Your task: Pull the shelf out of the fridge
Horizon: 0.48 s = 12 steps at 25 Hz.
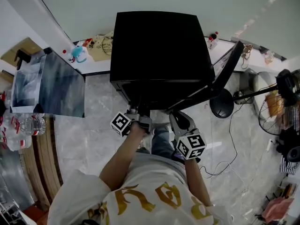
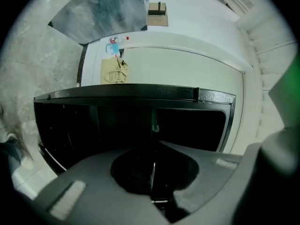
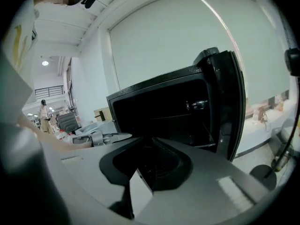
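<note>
A black mini fridge (image 1: 159,46) stands on the floor with its door (image 1: 225,74) swung open to the right. In the left gripper view the dark inside faces me, and a thin shelf edge (image 2: 153,123) runs straight into my left gripper (image 2: 153,144). Its jaws are shut on that edge. From the head view, my left gripper (image 1: 140,116) is at the fridge's front opening. My right gripper (image 1: 177,121) sits beside it, near the foot of the door. In its own view the right gripper (image 3: 151,142) is shut, with nothing seen at the tips.
A white counter (image 1: 91,50) with toys runs behind the fridge on the left. A grey panel (image 1: 47,86) and water bottles (image 1: 23,125) are at the far left. A round black base (image 1: 221,103), a fan (image 1: 281,111) and a floor cable (image 1: 229,139) are on the right.
</note>
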Motion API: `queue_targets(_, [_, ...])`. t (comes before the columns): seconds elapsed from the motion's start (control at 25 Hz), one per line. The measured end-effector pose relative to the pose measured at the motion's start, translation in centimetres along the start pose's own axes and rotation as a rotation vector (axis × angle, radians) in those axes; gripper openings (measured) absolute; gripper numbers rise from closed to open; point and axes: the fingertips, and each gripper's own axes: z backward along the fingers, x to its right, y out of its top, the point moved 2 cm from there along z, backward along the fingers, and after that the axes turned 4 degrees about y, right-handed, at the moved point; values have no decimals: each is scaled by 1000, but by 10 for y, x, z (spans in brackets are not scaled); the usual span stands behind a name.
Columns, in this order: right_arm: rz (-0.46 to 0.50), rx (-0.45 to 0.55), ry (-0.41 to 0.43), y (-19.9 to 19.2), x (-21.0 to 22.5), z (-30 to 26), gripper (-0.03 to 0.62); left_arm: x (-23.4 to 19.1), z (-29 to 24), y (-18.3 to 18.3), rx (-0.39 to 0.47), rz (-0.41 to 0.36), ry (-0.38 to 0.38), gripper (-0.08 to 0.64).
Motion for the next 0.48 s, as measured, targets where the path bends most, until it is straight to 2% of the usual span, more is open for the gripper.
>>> queue_targets(0.2, [10, 20, 2, -1, -10, 10, 75, -6, 18, -6, -17, -17, 29, 15])
queue_targets(0.32, [33, 35, -27, -1, -10, 19, 49, -7, 22, -8, -25, -16, 35, 15])
queue_targets(0.48, [32, 42, -55, -3, -8, 27, 48, -6, 27, -10, -30, -14, 34, 15])
